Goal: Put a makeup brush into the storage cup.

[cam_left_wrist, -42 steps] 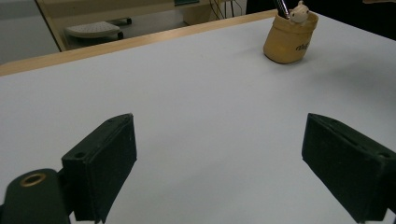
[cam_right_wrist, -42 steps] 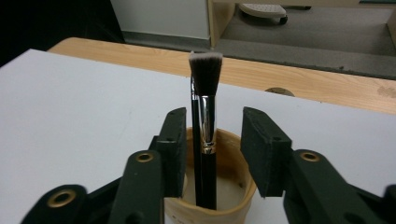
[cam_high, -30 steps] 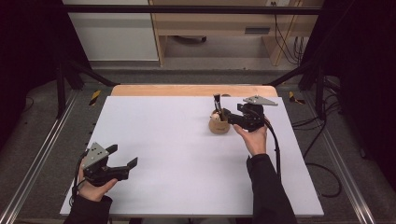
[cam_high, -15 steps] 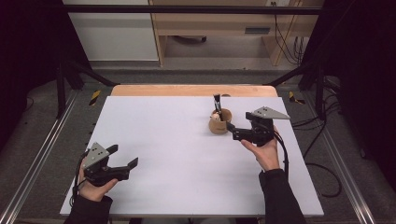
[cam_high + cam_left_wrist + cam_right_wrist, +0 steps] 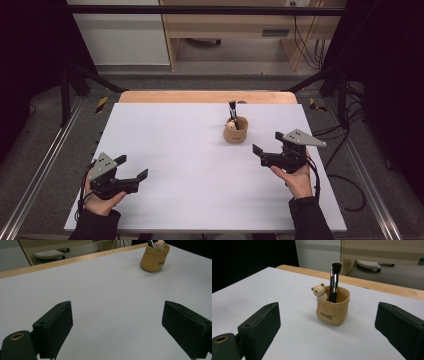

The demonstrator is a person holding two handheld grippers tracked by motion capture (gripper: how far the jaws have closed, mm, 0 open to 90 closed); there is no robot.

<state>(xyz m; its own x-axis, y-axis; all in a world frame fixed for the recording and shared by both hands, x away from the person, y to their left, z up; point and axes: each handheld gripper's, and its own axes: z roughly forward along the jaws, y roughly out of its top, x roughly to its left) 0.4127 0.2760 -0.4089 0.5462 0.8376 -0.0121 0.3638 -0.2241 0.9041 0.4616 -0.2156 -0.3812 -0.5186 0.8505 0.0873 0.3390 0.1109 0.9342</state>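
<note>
A second ago the right claw (image 5: 264, 153) was right up against the small tan sack-shaped holder with a little bear figure on its rim (image 5: 235, 131); it has since drawn back toward the counter's right edge, and its jaws now stand wide apart with nothing between them. The black-handled makeup brush (image 5: 334, 281) stands upright in the holder, bristles up, beside the bear, so I judge the placing done and the hand retreating. The holder sits on the white counter (image 5: 190, 165) toward the far edge, right of centre, just short of the bare wooden strip (image 5: 200, 97) along the far side. From the right claw it lies ahead and slightly left, near but clearly apart; in the right gripper view it is centred between the spread jaws. The left claw (image 5: 133, 168) has stayed by the near left corner, jaws also wide open and empty, well apart from the holder, which shows far off in its own view.
</note>
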